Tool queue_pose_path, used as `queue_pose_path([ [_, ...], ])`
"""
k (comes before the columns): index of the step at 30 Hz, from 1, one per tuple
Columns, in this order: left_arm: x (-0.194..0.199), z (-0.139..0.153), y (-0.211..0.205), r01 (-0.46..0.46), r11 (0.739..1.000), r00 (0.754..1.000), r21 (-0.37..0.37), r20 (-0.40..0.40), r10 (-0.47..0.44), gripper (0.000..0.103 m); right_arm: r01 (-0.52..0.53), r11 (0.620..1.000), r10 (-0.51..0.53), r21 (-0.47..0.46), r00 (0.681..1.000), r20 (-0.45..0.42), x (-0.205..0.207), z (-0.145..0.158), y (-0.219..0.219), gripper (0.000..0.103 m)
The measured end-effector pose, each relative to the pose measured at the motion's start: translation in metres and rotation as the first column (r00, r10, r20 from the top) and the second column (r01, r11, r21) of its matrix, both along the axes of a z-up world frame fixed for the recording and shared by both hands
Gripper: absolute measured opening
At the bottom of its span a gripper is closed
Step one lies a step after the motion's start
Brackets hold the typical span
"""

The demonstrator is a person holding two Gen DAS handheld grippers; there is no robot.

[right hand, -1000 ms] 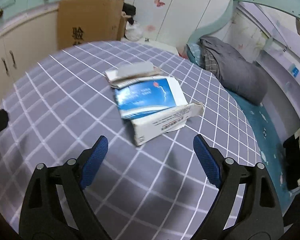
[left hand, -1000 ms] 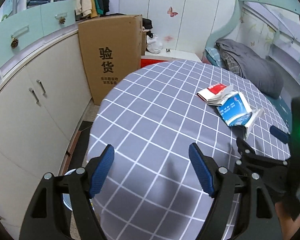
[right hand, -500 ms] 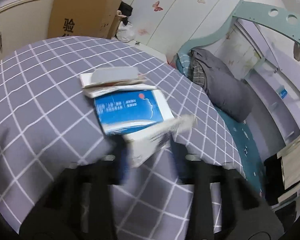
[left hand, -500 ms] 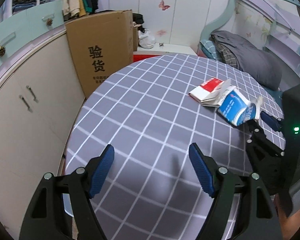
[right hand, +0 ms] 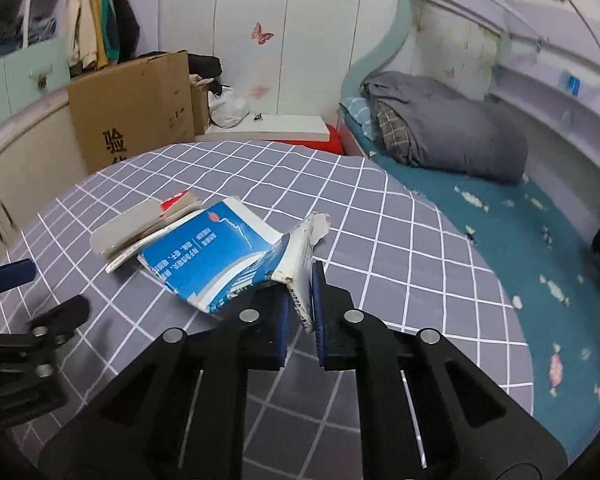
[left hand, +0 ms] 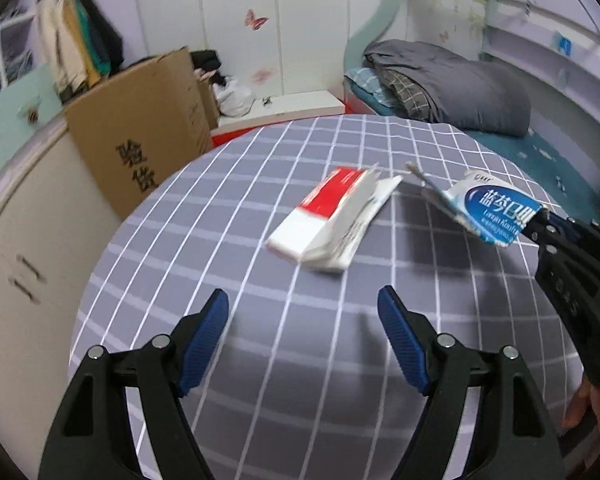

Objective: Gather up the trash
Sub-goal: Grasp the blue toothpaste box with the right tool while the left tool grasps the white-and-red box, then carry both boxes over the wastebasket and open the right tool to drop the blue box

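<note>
A torn blue and white carton [right hand: 216, 252] is lifted at one end off the checked tablecloth [right hand: 380, 240]. My right gripper [right hand: 300, 276] is closing, and its blue pads press on the carton's white torn flap. The left wrist view has the same carton [left hand: 496, 208] at the right, held by the right gripper [left hand: 548, 228]. A flattened red and white box [left hand: 328, 216] lies on the cloth beside it, also seen as the red and white box [right hand: 140, 224]. My left gripper [left hand: 302, 300] is open and empty, just short of that box.
The round table [left hand: 260, 360] stands between a large cardboard box [left hand: 140, 128] with white cabinets [left hand: 20, 220] on the left and a bed [right hand: 500, 240] with a grey blanket [right hand: 448, 136] on the right. A hand [left hand: 584, 400] shows at the lower right.
My right gripper went from wide open to shut on the blue carton's flap and raised it off the cloth. My left gripper moved across the table towards the red and white box.
</note>
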State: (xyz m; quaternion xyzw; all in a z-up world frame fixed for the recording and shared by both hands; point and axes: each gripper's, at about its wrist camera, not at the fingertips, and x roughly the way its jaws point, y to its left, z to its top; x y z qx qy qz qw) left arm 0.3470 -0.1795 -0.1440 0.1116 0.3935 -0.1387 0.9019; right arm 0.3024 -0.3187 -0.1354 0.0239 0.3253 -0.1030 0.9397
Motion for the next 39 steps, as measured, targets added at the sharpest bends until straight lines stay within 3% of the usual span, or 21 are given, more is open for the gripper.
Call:
queue_pose_path([
  [8,0.024,-0.013,-0.044,0.027,0.986,0.998,0.167,0.058,-0.038,0.075,-0.017,0.998,0.016,0.056,1.000,0.012,0.007,0.002,-0.009,0.011],
  [13,0.033,-0.018,-0.049,0.038,0.983,0.999,0.178,0.027,-0.043,0.025,-0.028,0.997,0.027,0.070,1.000,0.006,0.008,0.000,-0.010,0.010],
  [14,0.035,-0.018,-0.048,0.033,0.984,0.999,0.176,0.033,-0.039,0.024,-0.027,0.997,0.026,0.073,1.000,0.007,0.008,0.000,-0.010,0.010],
  [19,0.025,0.000,-0.032,0.004,0.995,0.998,0.101,0.069,-0.011,0.010,-0.030,0.996,0.029,0.085,0.999,0.018,0.007,0.001,-0.013,0.010],
  [29,-0.015,0.032,0.021,-0.039,0.998,0.995,-0.044,0.090,0.043,0.009,-0.105,0.982,0.099,0.160,0.994,0.045,-0.010,0.013,0.010,0.007],
  [39,-0.060,0.057,0.115,-0.122,0.974,0.983,-0.191,0.110,0.145,0.009,-0.226,0.960,0.215,0.168,0.973,0.080,-0.031,0.042,0.078,0.007],
])
